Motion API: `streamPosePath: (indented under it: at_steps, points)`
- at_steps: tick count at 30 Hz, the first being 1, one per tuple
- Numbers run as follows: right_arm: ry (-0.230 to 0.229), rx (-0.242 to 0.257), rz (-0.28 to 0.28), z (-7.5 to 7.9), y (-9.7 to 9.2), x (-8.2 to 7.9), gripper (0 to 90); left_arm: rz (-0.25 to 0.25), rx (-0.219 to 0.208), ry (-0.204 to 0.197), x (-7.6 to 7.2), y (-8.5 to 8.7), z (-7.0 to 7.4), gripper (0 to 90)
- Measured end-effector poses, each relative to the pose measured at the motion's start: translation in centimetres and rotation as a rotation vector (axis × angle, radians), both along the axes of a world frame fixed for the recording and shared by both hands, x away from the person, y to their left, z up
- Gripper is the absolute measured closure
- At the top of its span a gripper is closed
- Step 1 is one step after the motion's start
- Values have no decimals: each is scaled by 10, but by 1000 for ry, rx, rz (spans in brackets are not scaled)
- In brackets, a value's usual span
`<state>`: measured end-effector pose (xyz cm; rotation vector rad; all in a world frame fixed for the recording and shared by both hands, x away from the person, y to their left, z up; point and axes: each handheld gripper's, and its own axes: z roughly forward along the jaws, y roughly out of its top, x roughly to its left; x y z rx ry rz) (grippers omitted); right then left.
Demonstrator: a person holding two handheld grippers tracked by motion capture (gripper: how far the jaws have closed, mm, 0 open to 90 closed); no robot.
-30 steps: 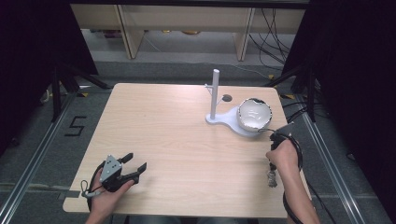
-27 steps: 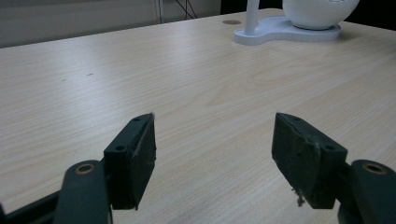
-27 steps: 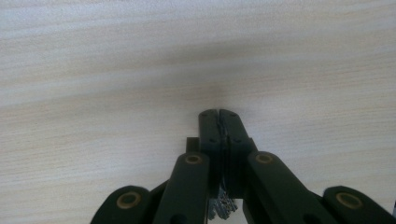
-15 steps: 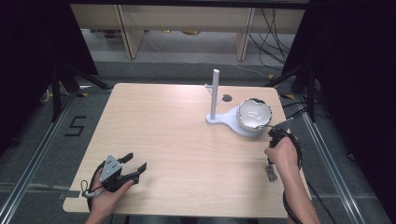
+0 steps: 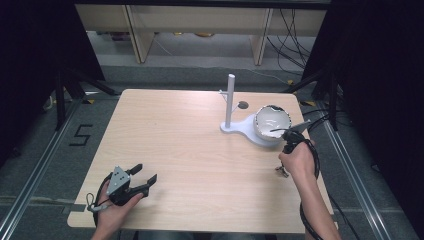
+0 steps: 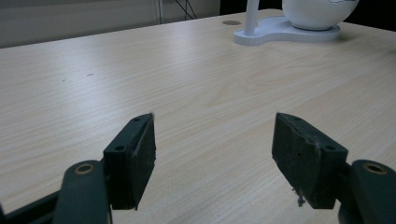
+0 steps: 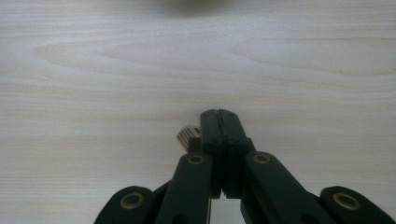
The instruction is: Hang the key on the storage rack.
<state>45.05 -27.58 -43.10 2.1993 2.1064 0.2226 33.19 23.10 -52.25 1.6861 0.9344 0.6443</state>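
Note:
My right gripper (image 7: 220,114) points down at the wooden table (image 5: 190,145), near its right edge; its jaws are shut. A small brass-coloured knurled piece (image 7: 187,135) sticks out at the left side of the shut pads. In the high view a small metallic bit (image 5: 281,171) hangs below the right hand. My left gripper (image 5: 144,172) rests near the front left corner and stands open, with only bare wood between its pads (image 6: 135,158). A white stand (image 5: 239,128) with an upright post carries a white bowl-like shell (image 5: 272,125) just beyond the right hand.
A round dark hole (image 5: 243,105) sits in the tabletop behind the stand. Black cables trail off the right edge by the right wrist. A wooden shelf unit (image 5: 200,25) stands on the floor beyond the table. Dark frames flank both sides.
My right hand has risen and moved away from the front edge, toward the white shell, the small metallic bit going with it. The left gripper has stayed where it was.

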Motion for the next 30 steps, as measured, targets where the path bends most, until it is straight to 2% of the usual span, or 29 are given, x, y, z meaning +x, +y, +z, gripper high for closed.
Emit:
streamPosePath:
  at_steps: [3,5,6,8,11,12,13,14,17,18,20,21,22,23,24,25,26,27,28,30]
  points:
    - [-7,-6,9,3,0,0,900,0,-1,2,0,0,0,301]
    - [-12,3,6,5,0,1,900,-1,1,1,0,0,0,300]
    - [-26,23,5,9,1,1,900,-2,3,1,0,0,0,301]
    - [-35,20,20,13,1,2,900,-1,3,2,0,0,0,300]
    - [-45,59,-23,21,8,1,900,1,-1,3,0,0,0,300]
    - [-58,46,12,22,6,2,900,0,1,3,0,0,0,300]
    - [-66,45,23,23,6,3,900,0,2,3,0,0,0,300]
    - [-65,48,6,25,9,3,900,-1,4,2,0,0,0,300]
    - [-72,52,15,29,10,5,900,-2,3,3,0,0,0,300]
    - [-95,56,5,29,12,5,900,-1,3,3,0,0,0,300]
    - [-99,52,-1,32,14,6,900,-1,2,5,1,0,0,300]
    - [-113,57,16,33,14,6,900,-1,1,4,1,0,0,300]
    - [-113,61,-15,35,18,6,900,-1,2,5,1,0,0,300]
    - [-116,55,3,37,19,7,900,-1,2,5,1,0,0,300]
    - [-128,68,-30,39,23,7,900,-1,2,4,1,0,0,300]
    - [-128,68,-30,39,23,7,900,-1,2,4,1,0,0,300]
    - [-132,51,35,43,23,8,900,-2,3,3,0,0,0,300]
    - [-142,69,0,45,29,8,900,-2,2,2,0,0,0,300]
    - [-133,65,34,47,29,9,900,-1,1,3,0,0,0,300]
    - [-148,68,36,51,35,10,900,-1,0,3,0,0,0,300]
